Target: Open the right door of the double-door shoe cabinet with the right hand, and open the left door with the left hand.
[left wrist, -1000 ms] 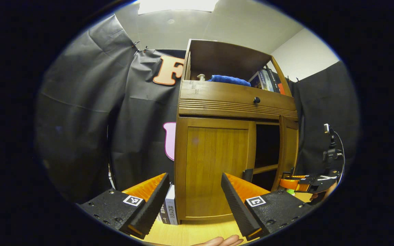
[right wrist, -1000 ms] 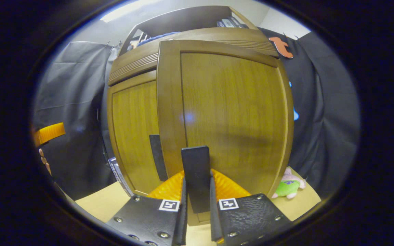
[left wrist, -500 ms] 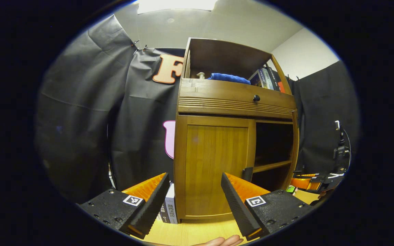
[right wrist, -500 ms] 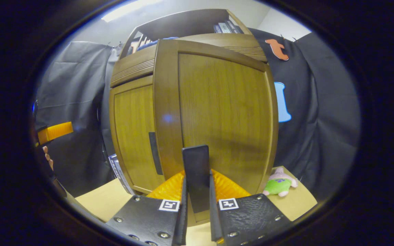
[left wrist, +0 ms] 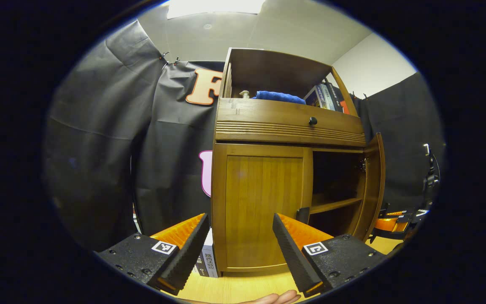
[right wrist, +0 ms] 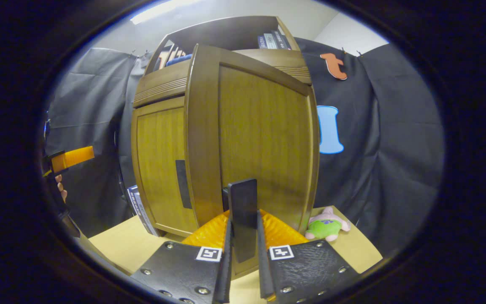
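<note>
You are swinging the right door point(right wrist: 264, 139) by its handle point(right wrist: 243, 219), right gripper point(right wrist: 243, 253) clamped; be following the hinge arc, left gripper point(left wrist: 238, 249) spread.

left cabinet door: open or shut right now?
Shut. The left door sits flush in the cabinet frame, while the right door is swung out, baring the shelf inside.

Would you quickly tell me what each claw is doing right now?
Left claw: open, holding nothing, facing the closed left door.
Right claw: shut on the right door's handle.
</note>
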